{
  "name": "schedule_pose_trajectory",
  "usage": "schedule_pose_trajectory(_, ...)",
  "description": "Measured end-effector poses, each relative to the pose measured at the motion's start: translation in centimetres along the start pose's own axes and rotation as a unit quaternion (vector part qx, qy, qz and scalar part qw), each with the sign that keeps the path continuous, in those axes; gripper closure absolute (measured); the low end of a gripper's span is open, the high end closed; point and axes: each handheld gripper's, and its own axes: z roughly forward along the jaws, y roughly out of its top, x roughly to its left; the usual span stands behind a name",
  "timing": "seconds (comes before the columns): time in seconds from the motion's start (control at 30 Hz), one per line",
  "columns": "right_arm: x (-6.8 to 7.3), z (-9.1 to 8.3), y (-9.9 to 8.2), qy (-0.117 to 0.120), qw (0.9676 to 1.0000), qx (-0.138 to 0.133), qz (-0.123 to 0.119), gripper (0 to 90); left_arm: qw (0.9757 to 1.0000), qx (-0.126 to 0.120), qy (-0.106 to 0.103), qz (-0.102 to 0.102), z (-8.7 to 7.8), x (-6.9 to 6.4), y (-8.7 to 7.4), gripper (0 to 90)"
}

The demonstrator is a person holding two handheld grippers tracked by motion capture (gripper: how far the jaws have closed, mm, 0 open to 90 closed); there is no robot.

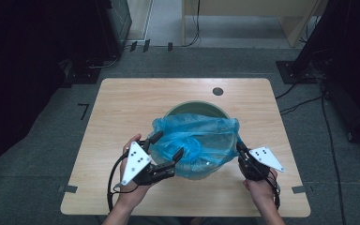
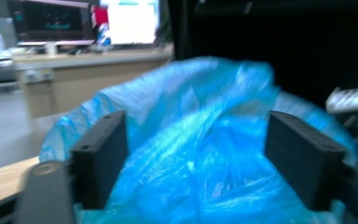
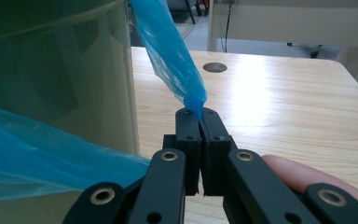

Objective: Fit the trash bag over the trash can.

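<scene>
Two handheld grippers work a thin, crinkly blue plastic bag (image 1: 194, 140) over a round pale-green bin (image 1: 197, 108) at the middle of the wooden tabletop (image 1: 122, 108). The right gripper (image 3: 200, 114) is clenched on a twisted bag corner; the left gripper (image 1: 165, 144) is released, jaws apart around loose film. The bag's mouth looks only partly spread over the rim.

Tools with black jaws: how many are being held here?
2: the left tool stands open at the crinkly blue plastic bag's near-left side; the right tool pinches its right edge.
</scene>
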Motion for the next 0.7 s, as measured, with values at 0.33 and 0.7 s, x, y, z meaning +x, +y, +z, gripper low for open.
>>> schedule_pose_trajectory(0.33, -0.8, -0.4, 0.2, -0.01, 0.9999, -0.007, 0.005, 89.1, 0.9976, -0.044, -0.023, -0.049, -2.5, 2.2, -1.5, 78.2)
schedule_pose_trajectory(0.7, -1.1, -1.0, 0.5, -0.016, 0.9997, -0.015, 0.011, 89.3, 0.9941, -0.056, -0.034, -0.087, -5.0, 3.2, -1.1, 67.0)
